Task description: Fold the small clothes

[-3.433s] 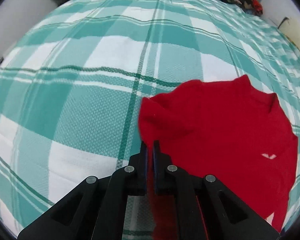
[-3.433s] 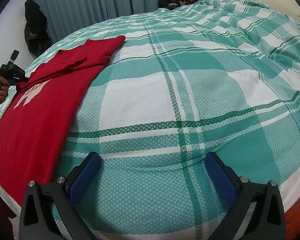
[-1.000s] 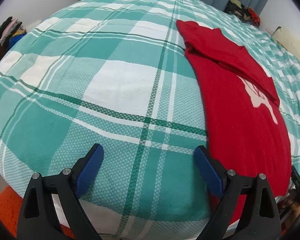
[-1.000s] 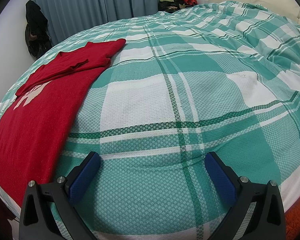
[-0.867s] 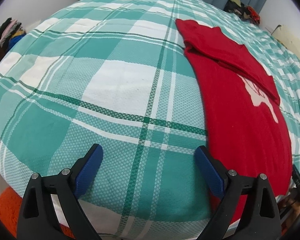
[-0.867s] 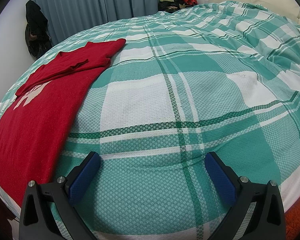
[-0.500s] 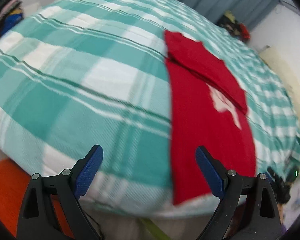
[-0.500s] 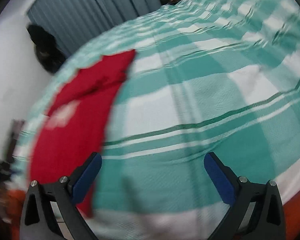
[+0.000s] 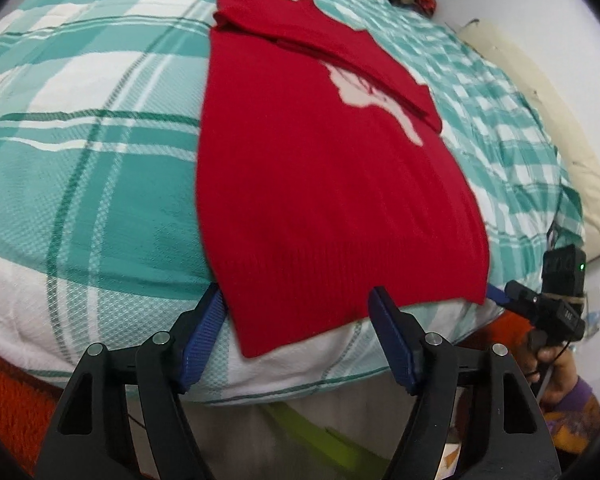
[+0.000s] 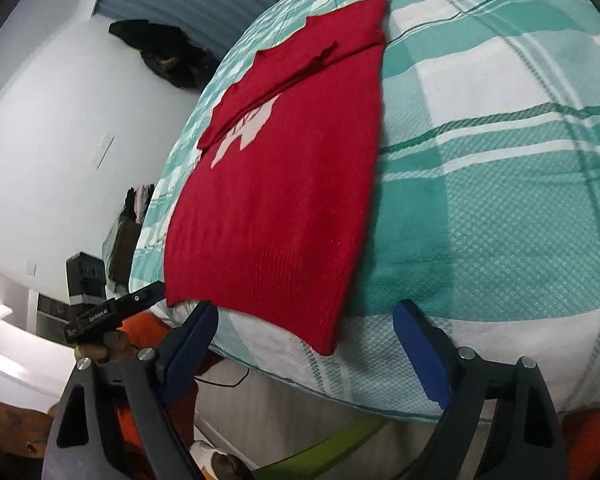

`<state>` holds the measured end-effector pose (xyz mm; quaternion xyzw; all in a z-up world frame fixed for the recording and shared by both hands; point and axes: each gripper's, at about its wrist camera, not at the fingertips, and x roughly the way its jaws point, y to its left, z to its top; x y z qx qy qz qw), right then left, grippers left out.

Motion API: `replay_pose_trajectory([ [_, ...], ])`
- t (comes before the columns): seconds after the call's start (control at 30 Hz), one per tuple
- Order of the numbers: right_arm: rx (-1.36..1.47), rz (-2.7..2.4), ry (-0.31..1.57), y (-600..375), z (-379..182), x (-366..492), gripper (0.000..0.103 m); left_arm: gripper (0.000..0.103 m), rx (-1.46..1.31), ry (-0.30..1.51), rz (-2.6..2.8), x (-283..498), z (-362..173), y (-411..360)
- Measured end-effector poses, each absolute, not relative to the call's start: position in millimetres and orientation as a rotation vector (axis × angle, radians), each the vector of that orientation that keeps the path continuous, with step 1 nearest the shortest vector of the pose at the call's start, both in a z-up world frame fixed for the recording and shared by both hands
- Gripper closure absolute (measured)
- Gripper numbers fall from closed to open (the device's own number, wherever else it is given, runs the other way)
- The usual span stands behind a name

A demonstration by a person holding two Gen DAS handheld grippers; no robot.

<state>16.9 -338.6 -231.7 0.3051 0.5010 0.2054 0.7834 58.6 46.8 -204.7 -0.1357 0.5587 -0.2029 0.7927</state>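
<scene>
The red sweater [image 9: 324, 184] looks soft and floppy. Best grab its bottom corners at the bed [image 9: 80, 168] edge. Left gripper [image 9: 296, 336] and right gripper [image 10: 304, 344] are wide open, holding nothing.

A bed covered by a teal-and-white plaid woven bedspread [image 9: 100, 168] [image 10: 500, 184] is filling both frames. A red knit sweater with a white chest motif [image 9: 320, 184] [image 10: 276, 188] is lying flat on it, its hem overhanging the near edge at lower centre.
</scene>
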Motion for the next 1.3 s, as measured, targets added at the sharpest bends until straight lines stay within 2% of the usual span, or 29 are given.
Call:
replay_pose_trajectory([
  [0.2, 0.653, 0.450, 1.101, -334, -242, 16, 0.024, 0.031, -0.282, 1.207, -0.413, 59, -205, 43],
  [0.23, 0.640, 0.454, 1.106, -332, -241, 15, 0.026, 0.038, -0.254, 1.210, -0.395, 59, -204, 41],
  [0.27, 0.608, 0.450, 1.116, -329, -241, 15, 0.033, 0.051, -0.229, 1.211, -0.374, 58, -205, 39],
  [0.3, 0.584, 0.438, 1.121, -327, -241, 15, 0.050, 0.062, -0.204, 1.212, -0.348, 58, -205, 38],
  [0.33, 0.555, 0.419, 1.131, -325, -241, 16, 0.068, 0.088, -0.202, 1.222, -0.333, 59, -205, 39],
  [0.37, 0.541, 0.394, 1.145, -327, -242, 17, 0.099, 0.097, -0.225, 1.235, -0.331, 61, -206, 41],
  [0.6, 0.757, 0.406, 1.018, -355, -216, 18, 0.098, 0.099, -0.399, 1.229, -0.402, 63, -174, 59],
  [0.7, 0.834, 0.430, 0.930, -365, -196, 38, 0.098, 0.099, -0.473, 1.195, -0.442, 89, -155, 61],
  [0.93, 0.822, 0.415, 0.832, -372, -163, 157, 0.098, 0.099, -0.526, 1.112, -0.434, 226, -122, 49],
  [1.17, 0.789, 0.331, 0.820, -379, -166, 315, 0.098, 0.097, -0.501, 1.094, -0.342, 366, -128, 29],
  [1.2, 0.783, 0.324, 0.823, -379, -167, 327, 0.098, 0.096, -0.480, 1.101, -0.327, 383, -134, 25],
  [1.23, 0.780, 0.319, 0.834, -377, -173, 350, 0.098, 0.090, -0.461, 1.121, -0.298, 397, -142, 24],
  [1.27, 0.769, 0.301, 0.847, -377, -177, 362, 0.094, 0.070, -0.450, 1.143, -0.263, 408, -148, 26],
  [1.3, 0.744, 0.238, 0.863, -377, -183, 376, 0.083, 0.057, -0.442, 1.172, -0.222, 421, -157, 27],
])
